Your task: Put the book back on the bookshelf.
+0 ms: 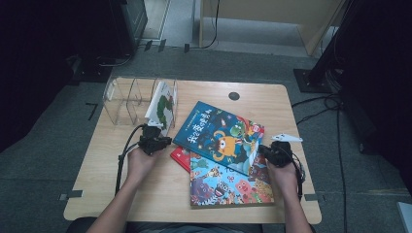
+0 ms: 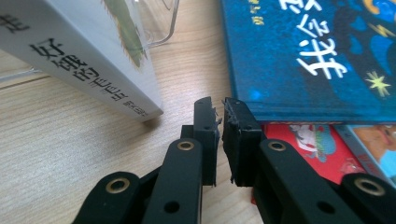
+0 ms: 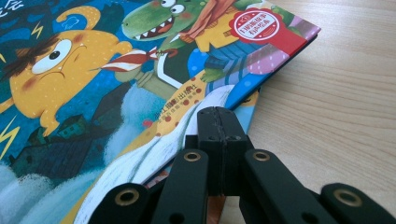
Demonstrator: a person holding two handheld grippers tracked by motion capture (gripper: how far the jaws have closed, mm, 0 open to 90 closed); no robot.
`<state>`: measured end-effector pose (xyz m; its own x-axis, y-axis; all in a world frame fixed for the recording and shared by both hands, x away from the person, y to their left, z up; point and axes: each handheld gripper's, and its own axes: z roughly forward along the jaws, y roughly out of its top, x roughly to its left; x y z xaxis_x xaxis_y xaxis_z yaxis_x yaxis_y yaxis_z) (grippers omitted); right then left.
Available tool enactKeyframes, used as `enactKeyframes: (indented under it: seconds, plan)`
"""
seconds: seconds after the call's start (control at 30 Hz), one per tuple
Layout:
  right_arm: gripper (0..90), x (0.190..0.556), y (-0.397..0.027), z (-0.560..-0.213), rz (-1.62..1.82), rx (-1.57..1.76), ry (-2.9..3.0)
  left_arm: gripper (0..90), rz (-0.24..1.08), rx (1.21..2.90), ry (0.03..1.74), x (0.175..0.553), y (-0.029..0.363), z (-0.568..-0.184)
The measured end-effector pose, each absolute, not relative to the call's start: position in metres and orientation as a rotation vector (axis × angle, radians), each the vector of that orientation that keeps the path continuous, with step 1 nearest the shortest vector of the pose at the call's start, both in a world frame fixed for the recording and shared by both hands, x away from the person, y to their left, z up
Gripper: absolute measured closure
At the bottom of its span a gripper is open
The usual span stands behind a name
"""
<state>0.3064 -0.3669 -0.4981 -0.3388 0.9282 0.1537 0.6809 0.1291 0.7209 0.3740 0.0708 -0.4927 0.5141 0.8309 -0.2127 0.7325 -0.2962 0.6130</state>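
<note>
Blue book [image 1: 218, 136] lay mid-frame atop the red book [image 1: 180, 156] and the animal book [image 1: 228, 185]. My right gripper [image 3: 218, 116], jaws closed and empty, pressed at its lower corner, probably to shift it. My left gripper [image 2: 218, 116], jaws nearly closed on nothing, hovered by the white book [image 1: 160, 107] leaning in the clear rack [image 1: 127, 97].

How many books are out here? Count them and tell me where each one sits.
4. A white book leans in the clear organizer; a blue book lies on top of a red book and a colourful animal book. More may be hidden underneath.
</note>
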Motion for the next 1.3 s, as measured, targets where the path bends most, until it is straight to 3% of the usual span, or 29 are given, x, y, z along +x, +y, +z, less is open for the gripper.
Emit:
enactKeyframes:
  seconds: [0.33, 1.3]
  plan:
    - [90.0, 0.305, -0.369, -0.499, 1.057, 1.571, 2.074, 88.1, 0.101, 2.095, 1.258, 0.375, 0.066, -0.496]
    - [90.0, 0.315, -0.383, -0.500, 1.078, 1.598, 2.063, 89.5, 0.018, 2.128, 1.206, 0.350, 0.051, -0.490]
